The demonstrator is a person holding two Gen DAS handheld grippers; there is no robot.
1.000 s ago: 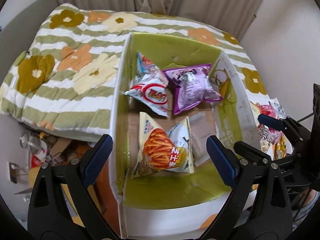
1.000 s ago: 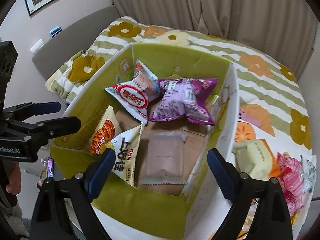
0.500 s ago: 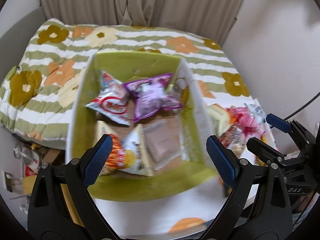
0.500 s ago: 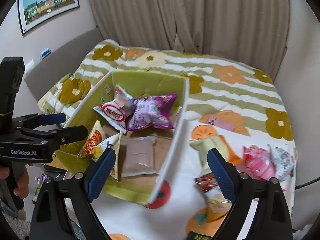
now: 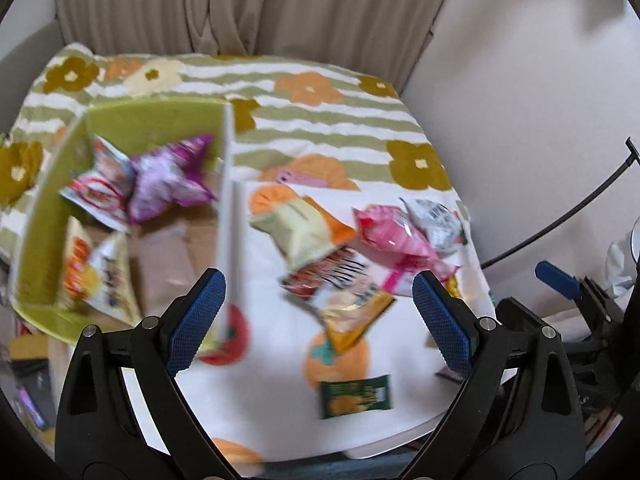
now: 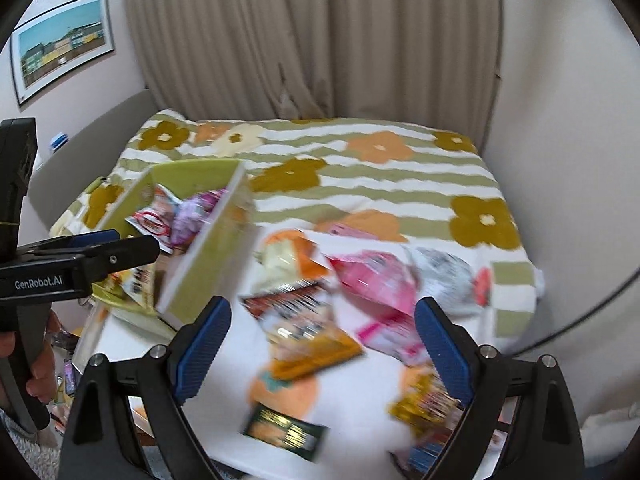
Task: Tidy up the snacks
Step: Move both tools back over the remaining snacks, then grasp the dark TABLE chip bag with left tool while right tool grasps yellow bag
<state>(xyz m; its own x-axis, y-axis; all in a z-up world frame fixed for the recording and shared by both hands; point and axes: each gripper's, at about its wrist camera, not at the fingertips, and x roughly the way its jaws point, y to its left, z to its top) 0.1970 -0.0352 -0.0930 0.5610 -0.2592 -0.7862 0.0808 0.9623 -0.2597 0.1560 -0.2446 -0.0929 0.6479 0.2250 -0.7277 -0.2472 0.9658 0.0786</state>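
Observation:
A green-lined cardboard box (image 5: 132,120) stands at the left of the bed and holds a purple bag (image 5: 168,180), a red-and-white bag (image 5: 100,188) and an orange chip bag (image 5: 80,272). It also shows in the right wrist view (image 6: 208,248). Loose snacks lie right of the box: a pale green bag (image 5: 296,232), a pink bag (image 5: 392,236), a silver bag (image 5: 436,220), a dark-striped bag (image 5: 336,276) and a small dark green packet (image 5: 356,396). My left gripper (image 5: 320,316) is open and empty above them. My right gripper (image 6: 322,340) is open and empty over the same pile (image 6: 304,320).
The bed carries a striped flowered cover (image 5: 312,92) with beige curtains (image 6: 304,40) behind. A wall (image 5: 520,100) is close on the right, with a black cable (image 5: 580,204). A framed picture (image 6: 60,44) hangs at left. Both views are motion-blurred.
Both views have swung right and pulled back from the box. The loose snack pile on the bed now sits between each gripper's fingers. Both grippers stayed open.

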